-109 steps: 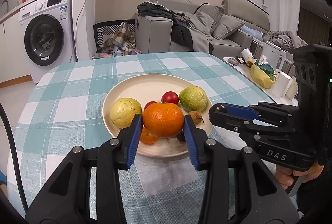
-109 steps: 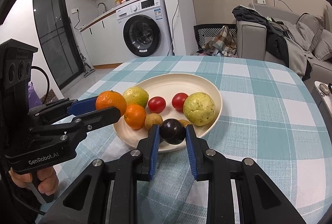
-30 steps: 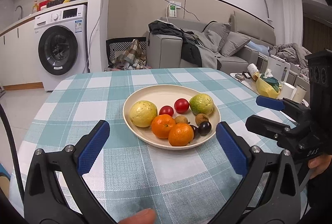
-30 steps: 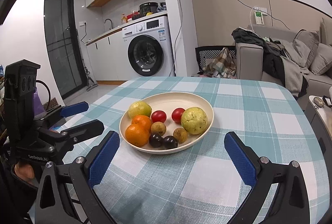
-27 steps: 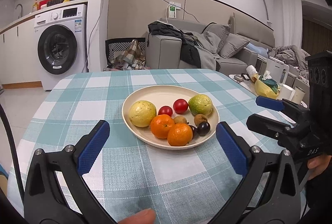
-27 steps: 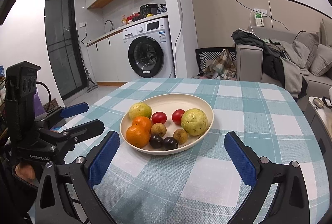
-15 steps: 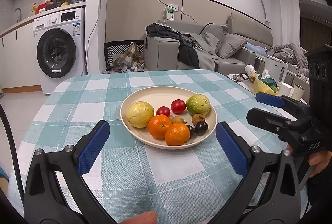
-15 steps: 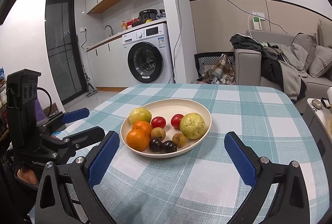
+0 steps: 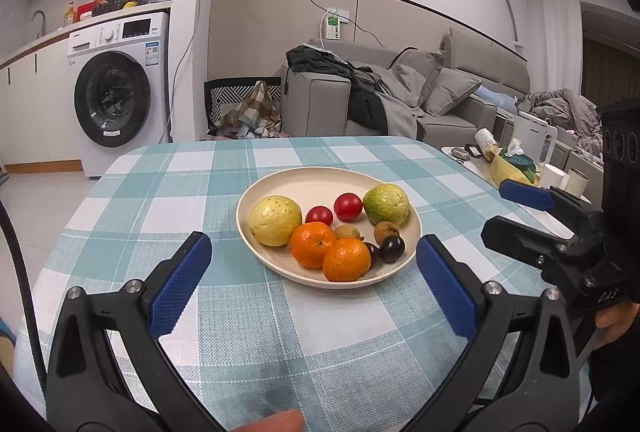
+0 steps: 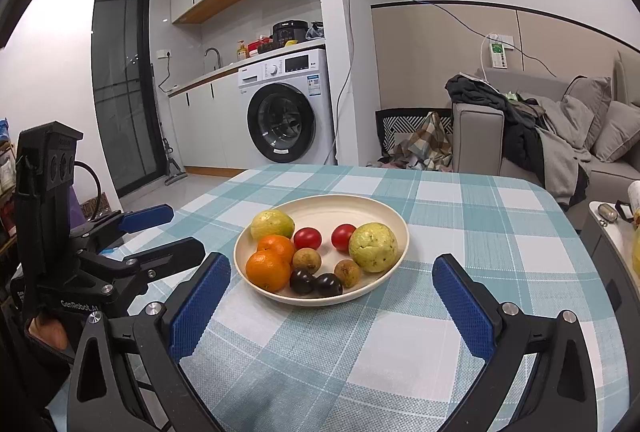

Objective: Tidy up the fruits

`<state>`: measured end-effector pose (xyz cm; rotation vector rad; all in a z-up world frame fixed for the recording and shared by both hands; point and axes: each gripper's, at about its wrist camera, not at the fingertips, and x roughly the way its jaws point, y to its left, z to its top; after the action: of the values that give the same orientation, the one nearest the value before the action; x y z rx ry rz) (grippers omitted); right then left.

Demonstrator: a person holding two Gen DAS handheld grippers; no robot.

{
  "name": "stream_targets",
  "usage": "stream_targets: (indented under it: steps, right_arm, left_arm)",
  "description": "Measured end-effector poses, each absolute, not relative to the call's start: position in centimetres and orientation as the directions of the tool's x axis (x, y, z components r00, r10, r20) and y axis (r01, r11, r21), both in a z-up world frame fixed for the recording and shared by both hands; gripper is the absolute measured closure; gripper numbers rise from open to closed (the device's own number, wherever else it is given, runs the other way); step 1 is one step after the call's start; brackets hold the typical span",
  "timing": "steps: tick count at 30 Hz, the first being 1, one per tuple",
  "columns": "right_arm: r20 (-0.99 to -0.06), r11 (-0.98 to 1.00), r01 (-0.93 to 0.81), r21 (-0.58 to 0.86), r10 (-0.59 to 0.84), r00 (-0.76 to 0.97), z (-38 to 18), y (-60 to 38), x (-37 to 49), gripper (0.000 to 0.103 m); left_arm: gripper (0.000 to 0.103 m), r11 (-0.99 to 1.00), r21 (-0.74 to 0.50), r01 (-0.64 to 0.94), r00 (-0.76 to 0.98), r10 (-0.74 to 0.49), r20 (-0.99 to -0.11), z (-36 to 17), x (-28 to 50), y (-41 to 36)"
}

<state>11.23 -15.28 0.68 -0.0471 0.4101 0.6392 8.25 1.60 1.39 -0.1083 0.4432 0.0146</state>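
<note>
Your right gripper is spread wide and holds nothing, its blue pads hanging over the checked tablecloth on either side of the plate. On that plate you have two oranges touching at the left front, a yellow-green fruit behind them, two red tomatoes in the middle, a larger green fruit to the right, two small brown fruits and two dark plums at the front rim. Your left gripper sits off the plate's left side, parted and empty.
</note>
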Motion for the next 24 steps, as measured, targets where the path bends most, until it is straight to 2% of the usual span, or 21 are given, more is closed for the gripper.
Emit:
stream_targets:
  steps: [24]
  right_arm:
    - [-0.381, 0.805, -0.588, 0.075, 0.568, 0.729, 0.77, -15.17, 10.97, 0.000]
  left_arm:
    - [0.001, 0.994, -0.101, -0.036, 0.904, -0.011, -0.428, 1.29, 8.32, 1.71]
